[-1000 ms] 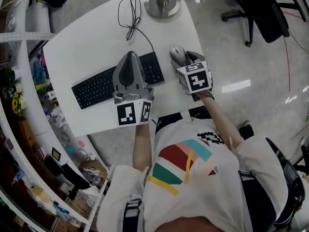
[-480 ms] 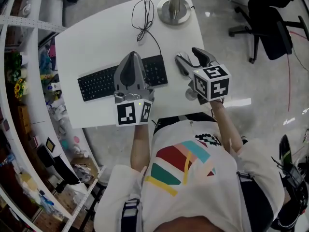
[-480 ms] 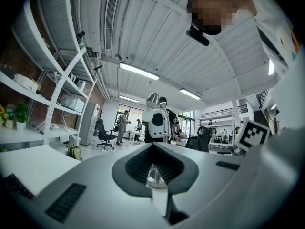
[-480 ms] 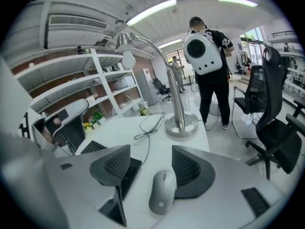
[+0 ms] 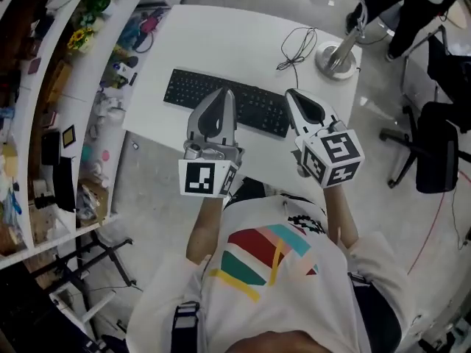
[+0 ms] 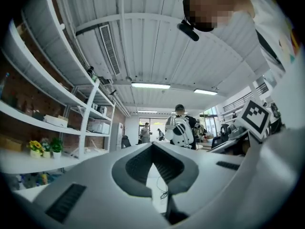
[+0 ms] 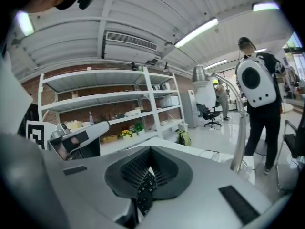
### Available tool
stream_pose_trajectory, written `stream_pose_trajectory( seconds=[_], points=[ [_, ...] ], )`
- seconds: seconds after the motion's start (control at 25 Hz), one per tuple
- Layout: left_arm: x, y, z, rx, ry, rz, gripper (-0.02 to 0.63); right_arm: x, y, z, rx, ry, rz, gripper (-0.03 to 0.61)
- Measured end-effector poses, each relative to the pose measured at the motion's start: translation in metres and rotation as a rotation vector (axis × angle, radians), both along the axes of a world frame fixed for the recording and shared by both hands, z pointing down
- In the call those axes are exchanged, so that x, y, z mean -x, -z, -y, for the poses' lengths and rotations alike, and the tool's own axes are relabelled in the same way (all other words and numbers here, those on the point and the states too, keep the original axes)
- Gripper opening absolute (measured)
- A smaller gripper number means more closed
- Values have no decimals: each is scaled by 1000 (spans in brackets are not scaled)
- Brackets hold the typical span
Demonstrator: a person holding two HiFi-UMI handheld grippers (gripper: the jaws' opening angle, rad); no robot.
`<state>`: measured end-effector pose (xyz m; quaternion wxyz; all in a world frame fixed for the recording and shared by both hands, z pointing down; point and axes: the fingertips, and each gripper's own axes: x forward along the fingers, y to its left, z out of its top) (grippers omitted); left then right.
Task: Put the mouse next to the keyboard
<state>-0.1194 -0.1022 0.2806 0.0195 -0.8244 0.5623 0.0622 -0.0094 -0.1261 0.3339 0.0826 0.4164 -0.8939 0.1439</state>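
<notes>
Grey left gripper [image 5: 224, 95] and right gripper [image 5: 294, 95], both pinched shut and empty, could knock the unseen mouse off the table [image 5: 221, 43].

Surface: a white table [image 5: 221, 43] with a rounded outline. Its top is plain and mostly bare on the far and left parts.
Near edge: it curves along the side where the person stands, with glossy grey floor showing beyond it.
Keyboard: a black keyboard [image 5: 190, 87] lies flat on the near half, set at a slant to the near edge. Its right end is partly covered from where I look.
Cable: a thin black cable [image 5: 297, 47] lies in loose loops on the top, beyond the keyboard's right end.
Stand: a round metal base [image 5: 335, 62] sits at the far right corner, just beside the cable loops. A shiny pole [image 5: 352, 31] rises from it.
</notes>
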Motion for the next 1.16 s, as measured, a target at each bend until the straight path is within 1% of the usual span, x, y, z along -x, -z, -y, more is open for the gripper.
stream_pose_trajectory(
  seconds=[0.12, 0.2, 0.36, 0.48, 0.64, 0.84, 0.96, 1.04, 1.16],
  points=[
    [33, 0, -29, 0, 90, 5, 44, 39, 4, -18, -42, 103, -30, 11],
    [48, -4, -46, 3, 140, 5, 44, 59, 0, -30, -55, 155, -49, 11],
    [55, -12, -71, 7, 224, 6, 44, 75, -12, -50, -65, 250, -73, 11],
    [62, -14, -84, 1, 261, -7, 44, 85, -20, -61, -69, 298, -94, 11],
    [78, -14, -94, 3, 285, -9, 44, 100, -17, -63, -76, 315, -100, 11],
    [78, -13, -99, 10, 302, -15, 44, 100, -13, -66, -69, 332, -102, 11],
    [70, -13, -95, -1, 305, -11, 44, 89, -16, -62, -112, 331, -155, 11],
    [68, -19, -94, -8, 304, -10, 44, 89, -26, -63, -140, 327, -189, 11],
    [73, -30, -95, -16, 301, -13, 44, 95, -41, -66, -146, 327, -197, 11]
  ],
)
